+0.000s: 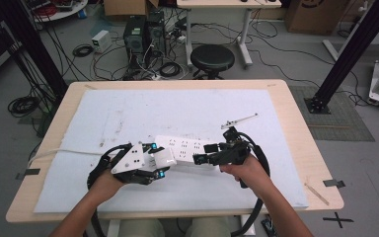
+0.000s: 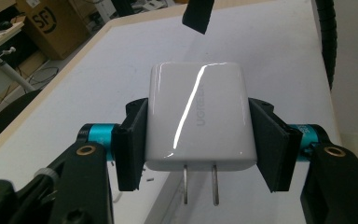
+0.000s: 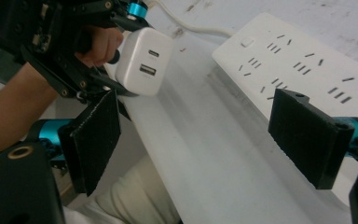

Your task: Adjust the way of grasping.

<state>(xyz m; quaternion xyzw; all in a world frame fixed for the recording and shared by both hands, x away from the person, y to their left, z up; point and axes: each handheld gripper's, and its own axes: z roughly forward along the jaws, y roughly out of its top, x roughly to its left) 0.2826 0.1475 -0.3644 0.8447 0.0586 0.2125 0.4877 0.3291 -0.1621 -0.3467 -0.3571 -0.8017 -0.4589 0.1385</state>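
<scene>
At centre frame, the left tool (image 2: 198, 144) clamps a glossy white rectangular plug-in charger (image 2: 199, 119) by its flat sides: rigid, light, probably slippery. The right tool (image 3: 205, 140) gapes wide beside the white plastic power strip (image 3: 303, 65) on the bench (image 1: 286, 98).

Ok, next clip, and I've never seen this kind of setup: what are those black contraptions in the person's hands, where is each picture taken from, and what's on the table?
No robot here: a person holds a hand-operated two-jaw gripper in each hand. The high view looks down from above the person's side of the table; the left gripper is at its left, the right gripper at its right. The other two pictures come from cameras riding on each gripper, looking along its black jaws.

On the table lies a white mat, and on it a white power strip with its cord running off to the left. A thin metal piece lies farther back; I cannot tell what it is.

The left gripper is shut on a white charger, prongs showing. The right gripper is open and holds nothing, near the power strip.
</scene>
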